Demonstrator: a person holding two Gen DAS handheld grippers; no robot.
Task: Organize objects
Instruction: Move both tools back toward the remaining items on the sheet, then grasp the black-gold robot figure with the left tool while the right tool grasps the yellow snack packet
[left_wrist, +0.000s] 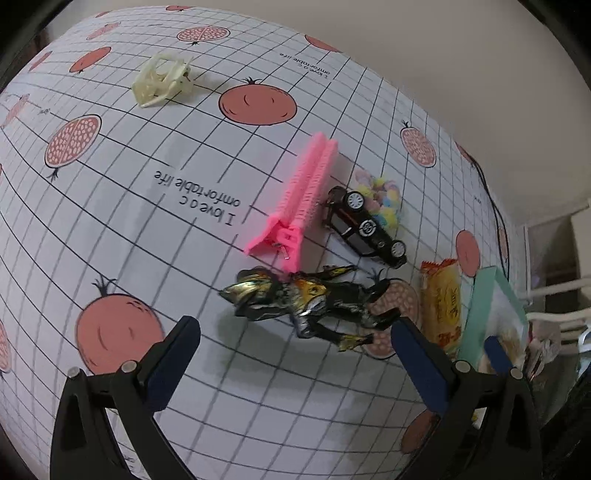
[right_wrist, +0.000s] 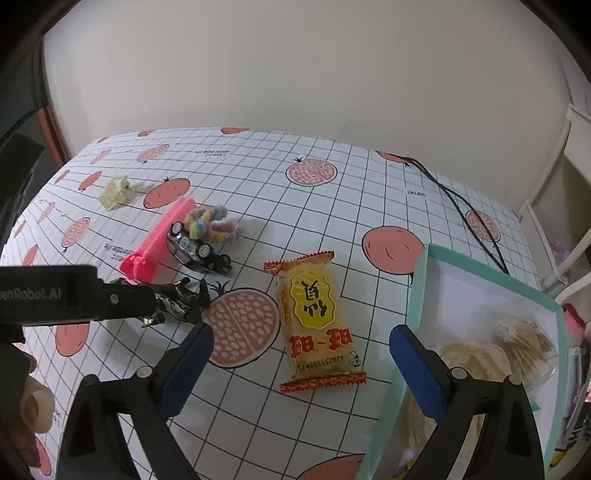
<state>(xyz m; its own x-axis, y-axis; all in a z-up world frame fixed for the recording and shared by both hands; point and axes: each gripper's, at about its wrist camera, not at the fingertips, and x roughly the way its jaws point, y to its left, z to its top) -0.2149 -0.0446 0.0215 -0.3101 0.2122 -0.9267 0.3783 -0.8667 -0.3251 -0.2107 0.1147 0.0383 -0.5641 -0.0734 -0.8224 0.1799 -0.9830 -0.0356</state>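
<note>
Both jaws gape wide and empty: the left hand-held gripper (left_wrist: 295, 341) frames the black-gold toy figure (left_wrist: 306, 306), likely rigid, light and spiky, so take its torso; the right hand-held gripper (right_wrist: 301, 349) faces the crinkly, slippery snack packet (right_wrist: 317, 317) on the bench (right_wrist: 369, 206), printed "A025110S" below Chinese characters; cloth reads "I love"

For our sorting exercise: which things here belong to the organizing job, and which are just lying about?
Job: yellow snack packet, black toy car, pink hair clip, cream claw clip, dark action figure, pastel fuzzy scrunchie, teal-rimmed box.

Lying about: black cable, pomegranate tablecloth.
</note>
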